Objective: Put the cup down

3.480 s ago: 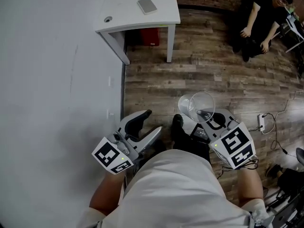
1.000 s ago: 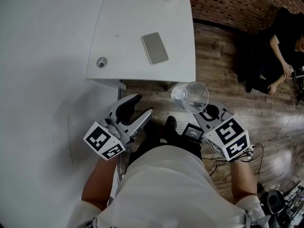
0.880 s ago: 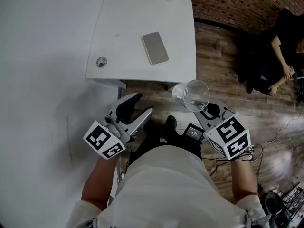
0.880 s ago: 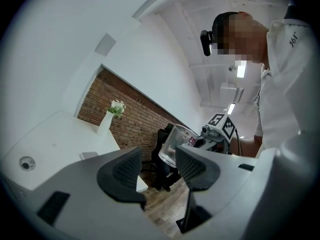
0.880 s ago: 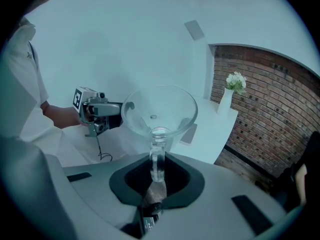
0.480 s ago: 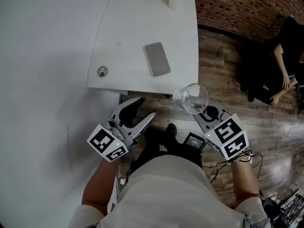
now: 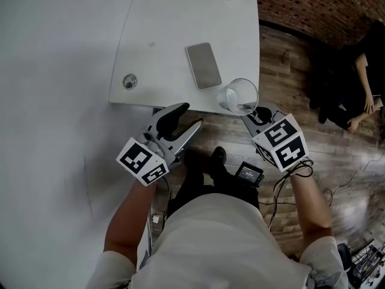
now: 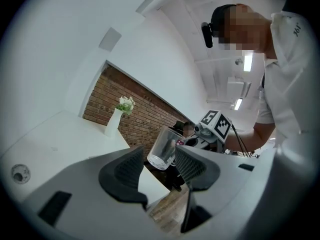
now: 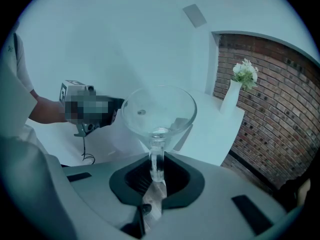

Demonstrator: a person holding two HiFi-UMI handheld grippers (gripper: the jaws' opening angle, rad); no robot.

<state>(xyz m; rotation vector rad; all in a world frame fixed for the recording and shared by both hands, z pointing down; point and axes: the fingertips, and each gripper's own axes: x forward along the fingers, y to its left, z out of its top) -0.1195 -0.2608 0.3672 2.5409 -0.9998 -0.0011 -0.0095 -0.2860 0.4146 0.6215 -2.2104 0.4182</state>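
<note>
A clear glass cup (image 7: 239, 96) hangs tilted over the near edge of the white table (image 7: 174, 17), with my right gripper (image 7: 252, 112) shut on it. In the right gripper view the cup (image 9: 159, 111) rises straight out of the pinched jaws of that gripper (image 9: 156, 176). My left gripper (image 7: 183, 118) stands open and holds nothing, just in front of the table's near edge and left of the cup. In the left gripper view the cup (image 8: 162, 148) shows beyond the open left gripper (image 8: 159, 166).
A grey phone (image 7: 204, 65) lies on the table just left of the cup. A round grommet (image 7: 129, 81) sits near the table's left corner. A white vase (image 9: 234, 91) with flowers stands at the far end. A person (image 7: 361, 71) sits on the wooden floor at right.
Both grippers have moved forward toward the table. The cup, earlier over the floor in front of the table, now hangs over the table's near edge beside the phone.
</note>
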